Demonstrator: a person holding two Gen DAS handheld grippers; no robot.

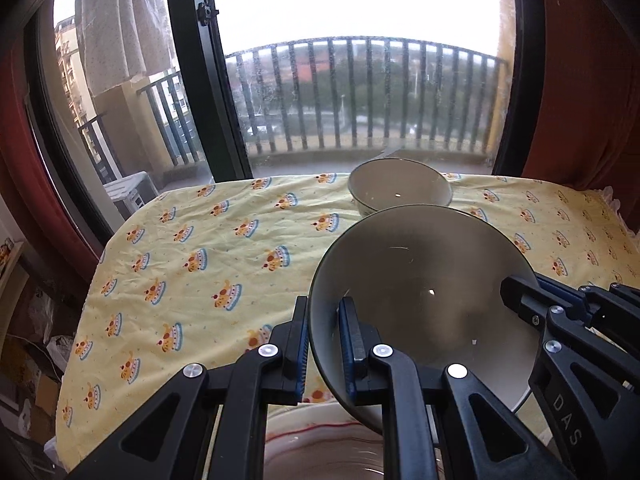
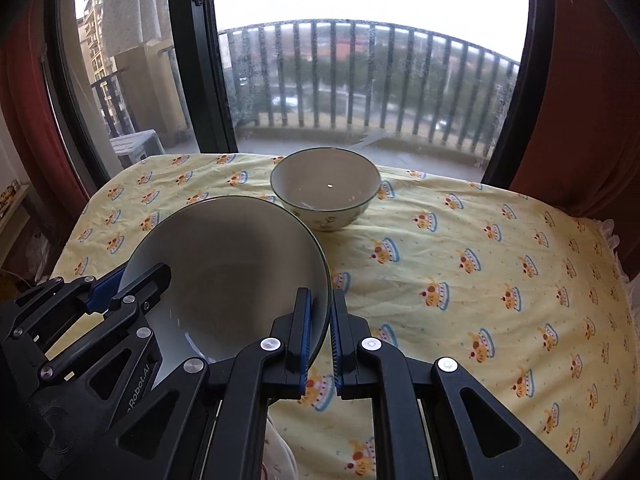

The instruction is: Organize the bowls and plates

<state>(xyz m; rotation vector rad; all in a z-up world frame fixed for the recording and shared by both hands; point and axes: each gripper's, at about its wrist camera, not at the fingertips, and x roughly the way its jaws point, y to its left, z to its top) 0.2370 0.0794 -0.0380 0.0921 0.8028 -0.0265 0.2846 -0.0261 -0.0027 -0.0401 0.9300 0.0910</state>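
Plainly, the carried bowl is pinched from two sides at once: the left gripper clamps one stretch of its rim, one pad inside and one outside the wall, while the right gripper does the same on the opposite stretch. Sharing the load this way probably keeps a wide, smooth, heavy-looking dish from twisting out of a single narrow pinch. The bowl hangs clear of the yellow tablecloth, tilted so its hollow faces the cameras, with the second bowl standing upright near the far edge by the window, just beyond the carried one. That lone bowl looks like the likely place to nest this one, though that is only my reading of the task. Both grippers point steeply downward and forward across the table, roughly mirror images, each visible at the edge of the other's view. Below the left gripper a pale plate with a reddish line shows, partly hidden by the fingers; how it sits I cannot tell.
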